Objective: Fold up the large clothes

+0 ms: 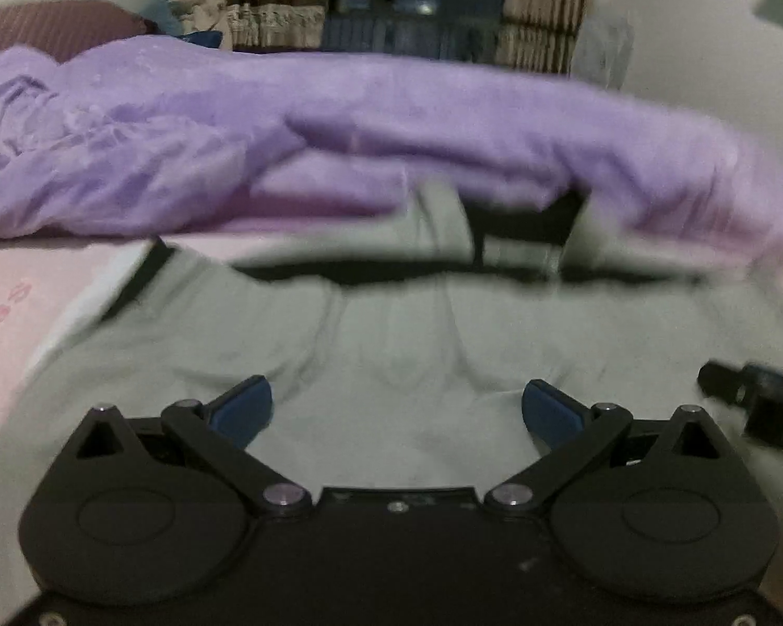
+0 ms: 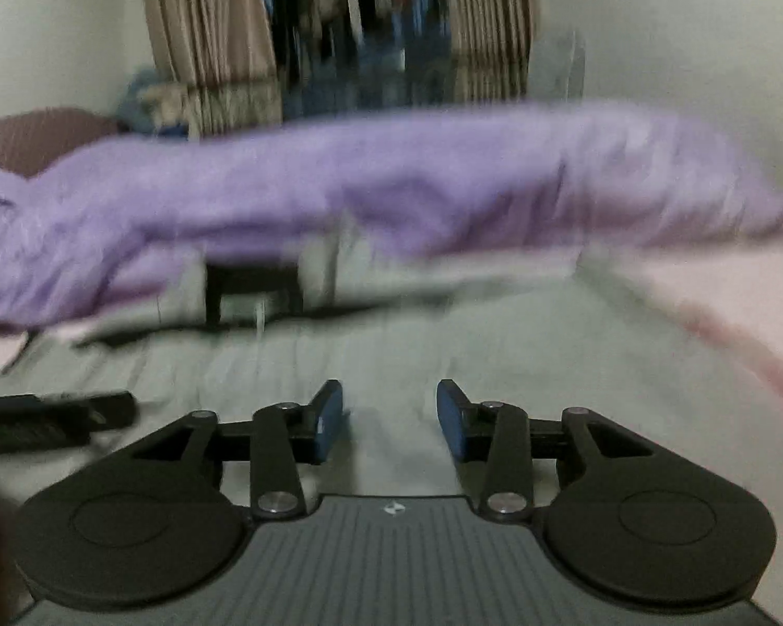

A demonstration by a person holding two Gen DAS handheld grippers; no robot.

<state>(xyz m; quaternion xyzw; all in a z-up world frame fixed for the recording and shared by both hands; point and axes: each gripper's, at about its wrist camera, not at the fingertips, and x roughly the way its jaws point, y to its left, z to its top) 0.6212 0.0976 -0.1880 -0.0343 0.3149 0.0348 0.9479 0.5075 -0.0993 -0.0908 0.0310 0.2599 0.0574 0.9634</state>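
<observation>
Two grippers hover low over a pale grey garment (image 1: 391, 344) spread flat on a bed, and neither one is grasping anything. Seen from the left wrist, the left gripper (image 1: 396, 412) has its blue pads (image 1: 245, 409) spread wide apart, with only bare grey cloth visible in the gap between them. Seen from the right wrist, the right gripper (image 2: 389, 420) is released as well, its jaws parted more narrowly and likewise framing nothing but fabric. The garment fills the middle of both views; its far edge carries a black trim band (image 1: 370, 274) running across, and a dark collar or neck opening (image 2: 253, 281) shows just beyond it, though blur keeps the exact cut unclear. Behind the garment lies a rumpled purple blanket (image 1: 339, 146), bunched along the far side of the bed, touching or slightly overlapping the garment's far end. Pink bedsheet (image 1: 21, 313) shows on the left of the left view and on the right of the right view. Each camera catches the other gripper at its frame edge. Striped curtains (image 2: 203, 31) and hanging clothes (image 2: 360, 26) stand at the back of the room.
</observation>
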